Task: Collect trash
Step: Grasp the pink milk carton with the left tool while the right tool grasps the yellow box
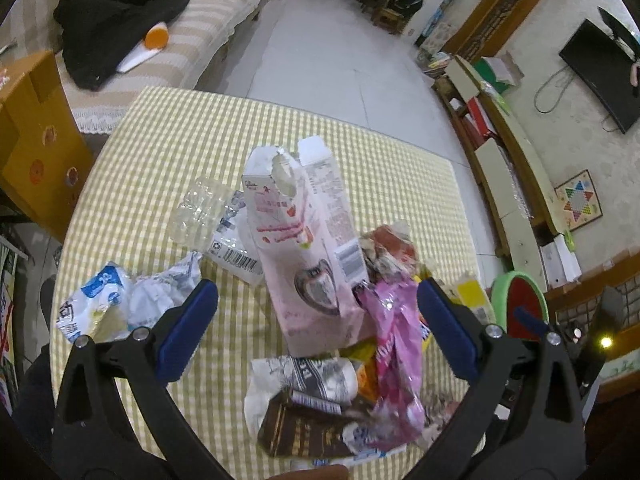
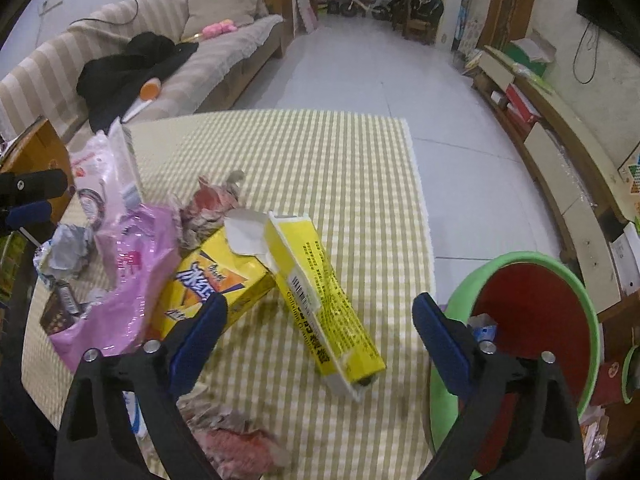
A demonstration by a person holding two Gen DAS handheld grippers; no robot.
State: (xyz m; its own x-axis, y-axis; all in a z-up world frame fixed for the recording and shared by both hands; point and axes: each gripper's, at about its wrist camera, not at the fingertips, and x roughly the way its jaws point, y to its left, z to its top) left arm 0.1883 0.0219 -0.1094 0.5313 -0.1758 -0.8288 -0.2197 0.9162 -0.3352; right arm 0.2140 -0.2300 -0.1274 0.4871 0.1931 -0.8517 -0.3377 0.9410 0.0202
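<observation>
Trash lies on a table with a yellow checked cloth [image 1: 168, 152]. In the left wrist view my left gripper [image 1: 318, 312] is open and empty above a tall pink carton [image 1: 304, 240]. Around it lie a pink plastic wrapper [image 1: 396, 344], a clear crushed bottle [image 1: 208, 208], a blue-white bag [image 1: 104, 292] and a brown packet [image 1: 304, 428]. In the right wrist view my right gripper [image 2: 320, 320] is open and empty over a long yellow box [image 2: 324, 300]. A second yellow box [image 2: 212, 280] and the pink wrapper [image 2: 120, 280] lie to its left.
A green bin with a red inside [image 2: 532, 320] stands off the table's right edge; it also shows in the left wrist view [image 1: 520, 304]. A crumpled red wrapper [image 2: 236, 444] lies near the front edge. A sofa [image 2: 120, 60] stands behind the table.
</observation>
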